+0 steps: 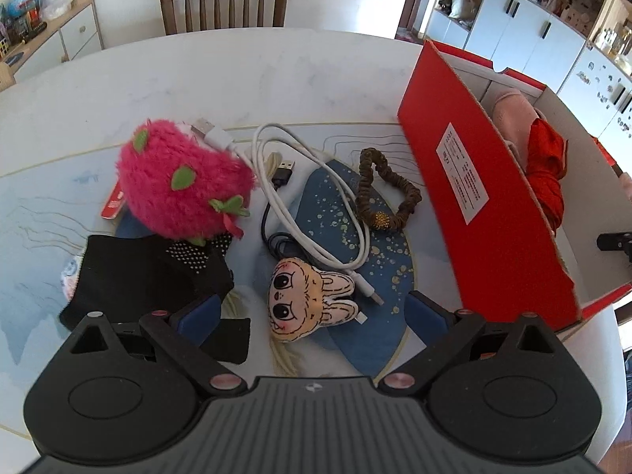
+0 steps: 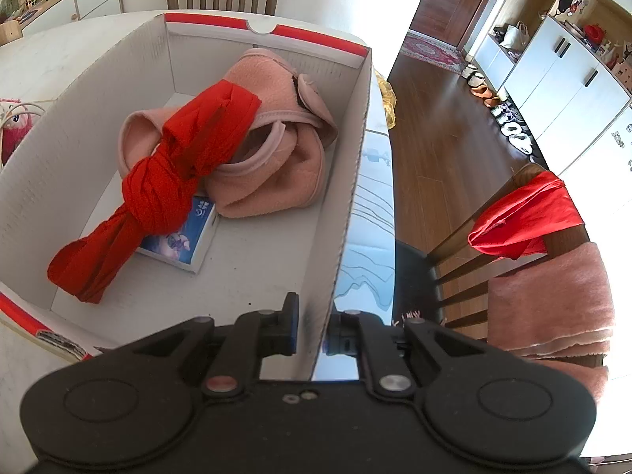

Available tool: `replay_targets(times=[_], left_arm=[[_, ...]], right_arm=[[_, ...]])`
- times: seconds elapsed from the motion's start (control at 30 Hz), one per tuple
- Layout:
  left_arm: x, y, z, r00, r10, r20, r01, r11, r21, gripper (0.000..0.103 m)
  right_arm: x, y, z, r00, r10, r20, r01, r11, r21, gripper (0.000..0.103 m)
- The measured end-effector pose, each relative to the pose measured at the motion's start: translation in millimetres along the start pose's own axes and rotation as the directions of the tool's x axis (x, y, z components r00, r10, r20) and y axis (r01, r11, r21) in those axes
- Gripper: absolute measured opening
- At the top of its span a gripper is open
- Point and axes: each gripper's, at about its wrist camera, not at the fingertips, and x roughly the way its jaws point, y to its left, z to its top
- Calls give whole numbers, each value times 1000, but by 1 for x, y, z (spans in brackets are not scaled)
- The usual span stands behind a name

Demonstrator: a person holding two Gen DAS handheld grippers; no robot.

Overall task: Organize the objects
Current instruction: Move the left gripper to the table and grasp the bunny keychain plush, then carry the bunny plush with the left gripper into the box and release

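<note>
The left hand-held gripper [image 1: 312, 312] hangs over the near edge of the desk [image 1: 245, 75] with its jaws wide apart and nothing between the pads. Just below the gap lies the small bunny-face plush [image 1: 304, 300], flat on the mat, which I judge to be the next thing to take. The end of the white cable [image 1: 312, 213] touches its ears, and the black cloth [image 1: 154, 276] lies just beside the left finger. A risk here: if the jaws close too low or a little off to the side, they can catch the cable plug or the cloth edge together with the plush, and the whole loop would be dragged. The plush is thin and soft, so it can also slip out of a shallow pinch.

The right hand-held gripper [image 2: 312, 333] is clamped on the near right wall of the red box [image 2: 347, 181], one finger inside and one outside. If this hold pulls or tilts, the light cardboard box can slide toward the right edge of the desk, which is close.

Farther on lie the black cable [image 1: 276, 205], the brown hair tie [image 1: 385, 193] and the fluffy pink strawberry toy [image 1: 185, 181]. Inside the box already lie a knotted red cloth [image 2: 166, 193], a pink fleece garment [image 2: 272, 150] and a small blue packet [image 2: 185, 237].
</note>
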Motion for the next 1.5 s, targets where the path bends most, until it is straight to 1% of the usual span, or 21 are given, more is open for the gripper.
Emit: replay_targets(times=[0.13,0.37,0.43,0.47,0.53,0.57,0.63,0.67,0.7,0.8,0.93,1.23,1.37,1.5], left_arm=[[9,3,1,1000,-7,-1,7,1000,-24,100],[19,2,-2,1000,26,-8,-26,1000,-3,97],[19,3,-2,1000,22,-10,-22,1000,-8,89],[20,3,-3,1000,19,-14,-19,1000,-10,87],[22,3,-3,1000,21,-20,-21,1000,-10,76],[22,3,-4,1000,21,-23,-21,1000,-11,73],[22,2,-5,1000,12,-29,-12,1000,-15,63],[22,2,-5,1000,6,-30,-7,1000,-17,60],[22,2,-6,1000,4,-28,-4,1000,-19,53],[18,2,-7,1000,5,-19,-5,1000,-21,53],[6,-1,-7,1000,-14,-4,14,999,-37,52],[-41,-23,3,998,-43,36,43,999,4,52],[-54,-35,11,996,-78,40,77,997,22,52],[-65,-57,20,992,-121,46,118,991,59,53]], right_arm=[[1,-2,-1,1000,-1,-1,1,1000,-1,10],[0,0,0,1000,-2,-1,2,1000,-2,10],[1,-1,-1,1000,-1,-1,1,1000,-2,10],[1,0,0,1000,-2,-1,2,1000,-2,10],[1,0,0,1000,-2,-1,2,1000,-2,10],[1,0,0,1000,-2,-1,2,1000,-2,10],[0,0,0,1000,-3,-1,3,1000,-3,10],[0,0,0,1000,-3,-1,3,1000,-4,10],[-1,-1,0,1000,-3,-1,3,1000,-5,10],[-1,-1,0,1000,-2,-1,2,1000,-5,10],[-1,-1,0,1000,-1,0,1,1000,-4,10],[-2,-2,-1,1000,-3,1,3,1000,-7,9],[-2,1,1,1000,-6,3,6,1000,-10,7],[-2,2,1,1000,-2,4,2,1000,-7,7]])
